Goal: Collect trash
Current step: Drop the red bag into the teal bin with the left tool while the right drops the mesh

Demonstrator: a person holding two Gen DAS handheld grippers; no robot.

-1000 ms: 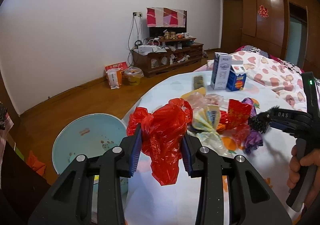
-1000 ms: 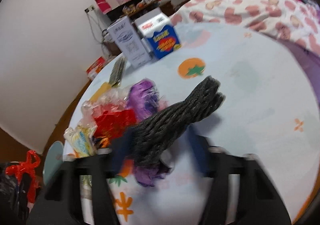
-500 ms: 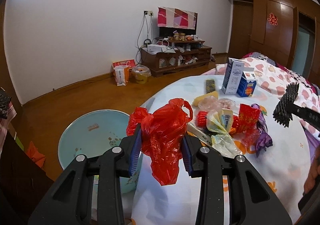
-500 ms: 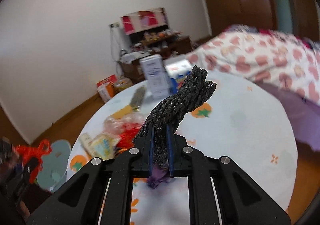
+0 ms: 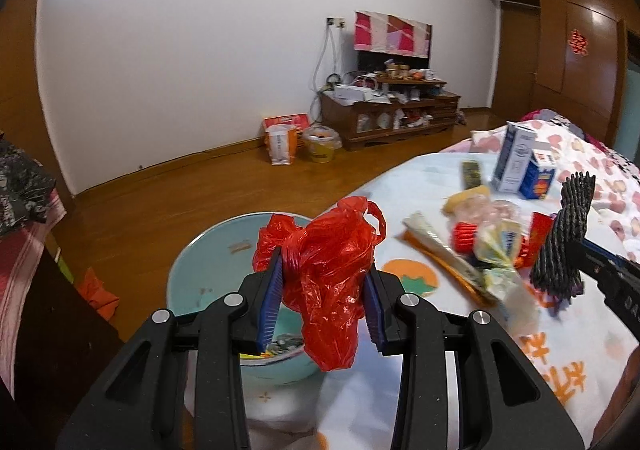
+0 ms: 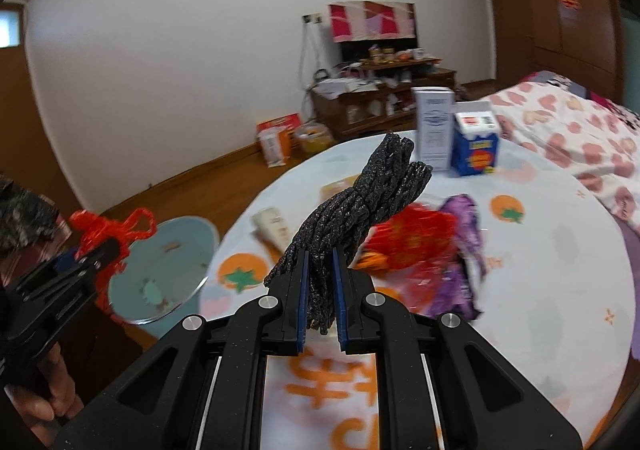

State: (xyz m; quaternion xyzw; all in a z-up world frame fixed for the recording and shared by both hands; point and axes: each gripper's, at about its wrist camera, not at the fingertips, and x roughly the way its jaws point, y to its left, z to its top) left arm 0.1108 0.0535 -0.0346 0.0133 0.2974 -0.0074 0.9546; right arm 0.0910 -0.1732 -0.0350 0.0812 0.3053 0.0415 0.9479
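My left gripper (image 5: 324, 286) is shut on a crumpled red plastic bag (image 5: 332, 270) and holds it over the near rim of a light blue bin (image 5: 208, 258) beside the table. My right gripper (image 6: 320, 290) is shut on a black foam net sleeve (image 6: 360, 210), held above the round table (image 6: 540, 290). The sleeve also shows in the left wrist view (image 5: 564, 242) at the right. A pile of trash (image 5: 480, 242) lies on the table: wrappers, a red packet (image 6: 412, 234) and a purple bag (image 6: 464, 242).
Two cartons, white (image 5: 514, 156) and blue (image 5: 538, 174), stand at the table's far side with a dark remote-like item (image 5: 472, 174). A bed with a heart-print cover (image 6: 580, 130) lies to the right. A TV cabinet (image 5: 388, 114) stands against the far wall.
Both grippers have swung left toward the bin. The red bag now hangs over the bin's rim, and the black sleeve has come closer to the left gripper, lifted off the pile.
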